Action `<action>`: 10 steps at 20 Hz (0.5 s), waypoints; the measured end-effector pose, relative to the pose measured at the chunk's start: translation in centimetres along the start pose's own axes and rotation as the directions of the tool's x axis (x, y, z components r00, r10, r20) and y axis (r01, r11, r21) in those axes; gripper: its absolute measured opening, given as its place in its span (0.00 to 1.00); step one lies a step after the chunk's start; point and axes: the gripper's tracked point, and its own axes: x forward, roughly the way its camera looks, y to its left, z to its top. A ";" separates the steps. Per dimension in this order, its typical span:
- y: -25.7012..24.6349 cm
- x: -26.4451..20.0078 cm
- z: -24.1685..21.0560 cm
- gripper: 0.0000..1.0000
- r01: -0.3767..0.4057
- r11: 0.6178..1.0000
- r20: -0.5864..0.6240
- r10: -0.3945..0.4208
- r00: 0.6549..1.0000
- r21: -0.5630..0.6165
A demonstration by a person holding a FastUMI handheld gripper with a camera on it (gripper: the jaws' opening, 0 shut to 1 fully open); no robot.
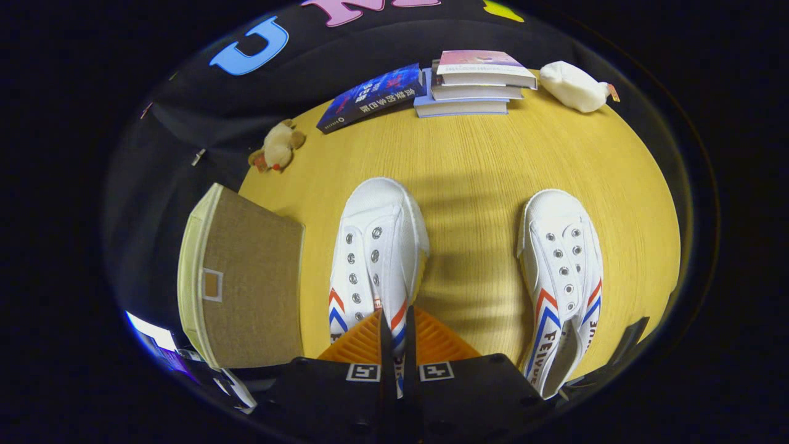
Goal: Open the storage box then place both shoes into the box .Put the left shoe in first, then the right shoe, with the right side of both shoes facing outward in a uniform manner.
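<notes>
Nearest the lens, the tool (395, 336), its fingers drawn almost together with only a narrow slit between them, pinching the heel end of the left-hand sneaker (377, 246). Pressing from both sides on the collar of that white canvas shoe, by the look of it, toe pointing away over the counter (481, 160).

Just left of that shoe, the storage box (243, 277), a tan fabric box with a pale rim, lying at the counter's edge. Cannot tell from here whether its lid is open; only one woven face with a small label window on show. Well apart to the right, the second sneaker (564, 277), flat on the counter, toe likewise pointing away, untouched.

Progress, as a judgement: early. Neither shoe inside the box yet. Grip on the first shoe apparently made, lifting and placing yet to come, then the same again for the other shoe, both with right sides facing outward. Box opening unconfirmed.

Count: two sneakers, one storage box. Beyond the shoes at the far edge, a stack of three books (474, 83) with one dark blue book (370, 97) leaning against it, so four in all. Two soft toys: a small brown plush (277, 147) at the far left, a white plush (574, 86) at the far right.
</notes>
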 end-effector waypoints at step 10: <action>14.7 -7.6 4.9 0.08 -0.171 0.985 0.029 0.170 0.985 0.021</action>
